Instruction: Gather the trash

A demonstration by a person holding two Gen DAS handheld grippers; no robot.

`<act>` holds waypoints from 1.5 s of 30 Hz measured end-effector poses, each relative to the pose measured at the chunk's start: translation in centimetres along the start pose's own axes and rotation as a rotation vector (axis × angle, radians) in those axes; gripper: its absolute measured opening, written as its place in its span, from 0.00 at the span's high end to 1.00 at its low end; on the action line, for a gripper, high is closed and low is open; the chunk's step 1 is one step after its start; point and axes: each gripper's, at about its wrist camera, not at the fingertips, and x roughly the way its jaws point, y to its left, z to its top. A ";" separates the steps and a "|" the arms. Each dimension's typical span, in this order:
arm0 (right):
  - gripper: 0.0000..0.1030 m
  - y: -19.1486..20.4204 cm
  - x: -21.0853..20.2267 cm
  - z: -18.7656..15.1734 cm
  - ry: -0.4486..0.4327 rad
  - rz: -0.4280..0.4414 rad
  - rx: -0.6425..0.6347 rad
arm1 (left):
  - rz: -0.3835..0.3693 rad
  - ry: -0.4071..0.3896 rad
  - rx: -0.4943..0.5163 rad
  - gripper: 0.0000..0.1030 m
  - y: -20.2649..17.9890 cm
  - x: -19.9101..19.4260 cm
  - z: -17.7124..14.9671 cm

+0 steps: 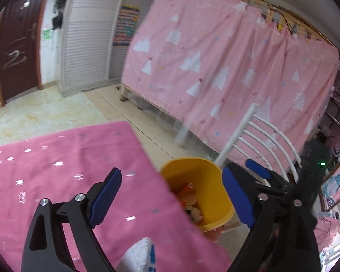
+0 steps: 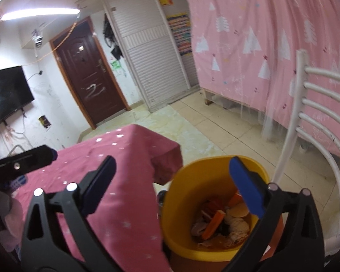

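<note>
A yellow bin (image 2: 192, 181) stands on the floor beside the table's corner, holding crumpled paper and orange wrappers (image 2: 224, 222). My right gripper (image 2: 173, 187) hangs above it, open, with nothing between its blue pads. In the left wrist view the bin (image 1: 204, 174) sits just past the table edge, and my left gripper (image 1: 172, 195) is open and empty above the edge. A white item with blue print (image 1: 140, 256) lies low between its arms; what it is I cannot tell. One blue fingertip (image 1: 258, 170) of the right gripper shows to the right of the bin.
A pink cloth covers the table (image 1: 56, 170) (image 2: 115, 158). A white slatted chair (image 2: 317, 113) stands right of the bin. Behind are a pink curtained bed frame (image 1: 215, 56), a dark door (image 2: 90, 79), a wall television (image 2: 9, 90) and tiled floor (image 2: 215, 124).
</note>
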 end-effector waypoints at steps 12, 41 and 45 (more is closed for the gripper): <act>0.06 12.3 0.2 -1.2 0.028 0.132 -0.168 | 0.287 -0.140 -0.094 0.10 10.5 -8.6 -2.0; 0.06 24.0 3.0 -5.1 0.085 0.256 -0.295 | 0.565 -0.156 -0.173 0.10 22.1 -15.6 -7.2; 0.06 24.0 3.0 -5.0 0.084 0.253 -0.297 | 0.565 -0.154 -0.182 0.10 22.4 -15.4 -7.4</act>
